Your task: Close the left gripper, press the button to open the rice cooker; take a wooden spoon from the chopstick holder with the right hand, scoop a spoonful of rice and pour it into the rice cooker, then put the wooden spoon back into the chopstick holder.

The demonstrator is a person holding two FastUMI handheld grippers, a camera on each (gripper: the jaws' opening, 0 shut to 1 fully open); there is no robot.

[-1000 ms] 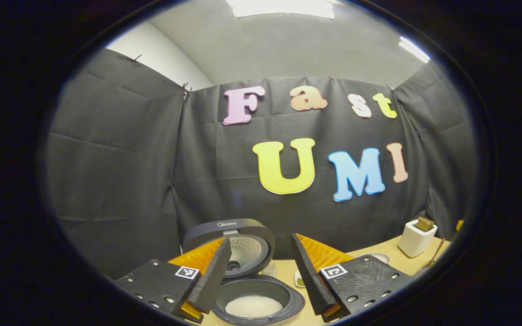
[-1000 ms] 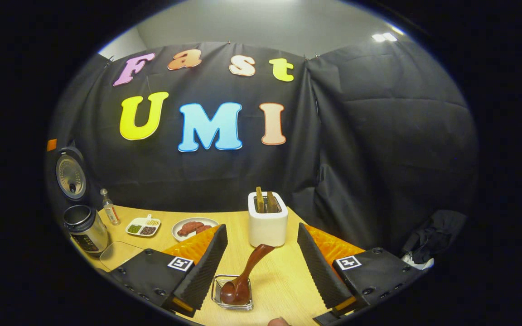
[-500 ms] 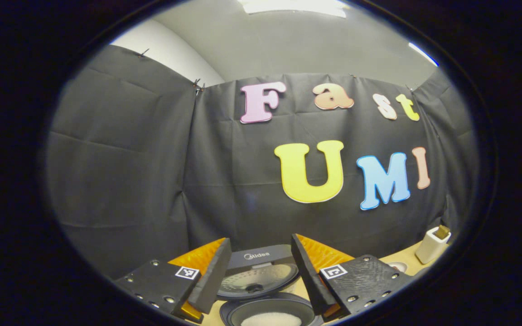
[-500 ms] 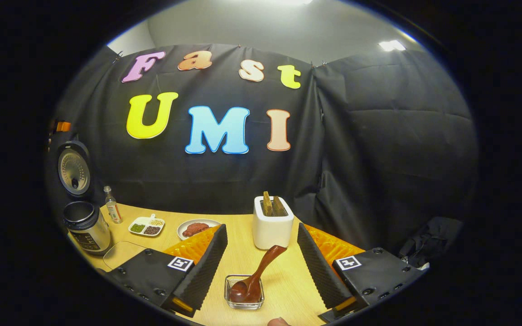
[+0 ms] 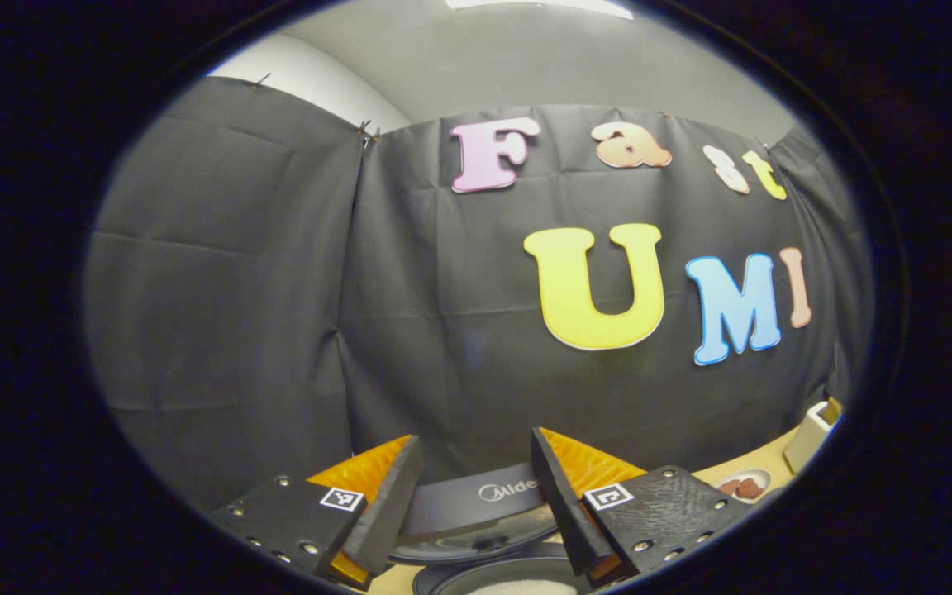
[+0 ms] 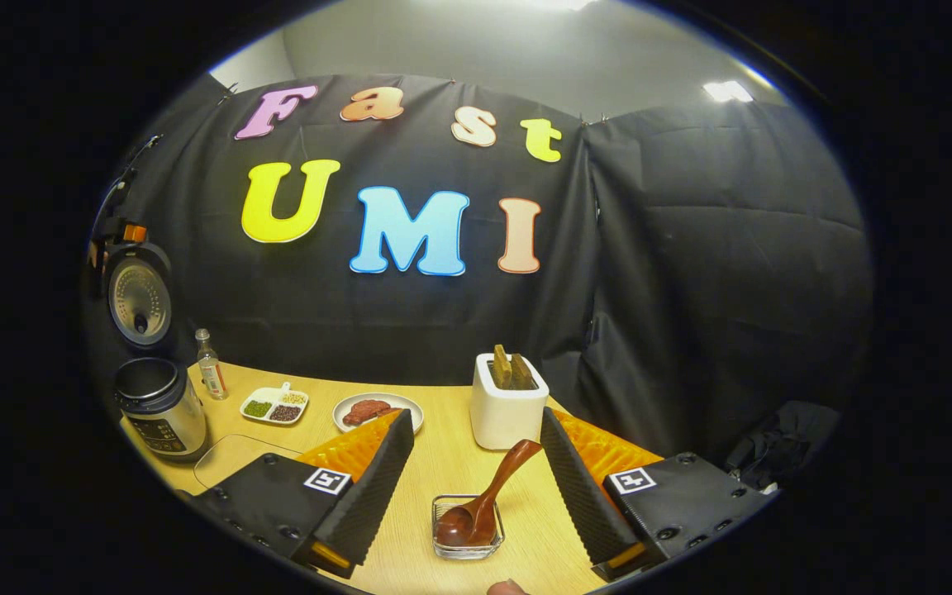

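So the left gripper (image 5: 473,487) is hanging over the dark round rice cooker (image 5: 476,529), jaws spread apart with nothing between them. The cooker's lid is standing open, its inner plate sitting right in the gap between the jaws, and a sliver of white rice (image 5: 517,587) is peeking out of the pot at the bottom edge. Off to the far right that view is catching the white square chopstick holder (image 5: 811,426) and a small white plate with reddish food (image 5: 742,486).

The right gripper view is giving way more of the pale wooden worktop (image 6: 443,463). The right gripper (image 6: 476,475) is also holding its jaws wide apart, gripping nothing. Between them, low down, a dark brown wooden spoon (image 6: 484,504) is resting bowl-down in a small clear square glass dish (image 6: 468,529), handle leaning up and right toward the holder, touching neither jaw. The holder is standing just behind, with wooden pieces (image 6: 511,369) poking out the top. Over at the left edge the cooker is sitting lid-up next to a little clear bottle (image 6: 211,376), a white divided dish of beans (image 6: 274,405) and that plate.
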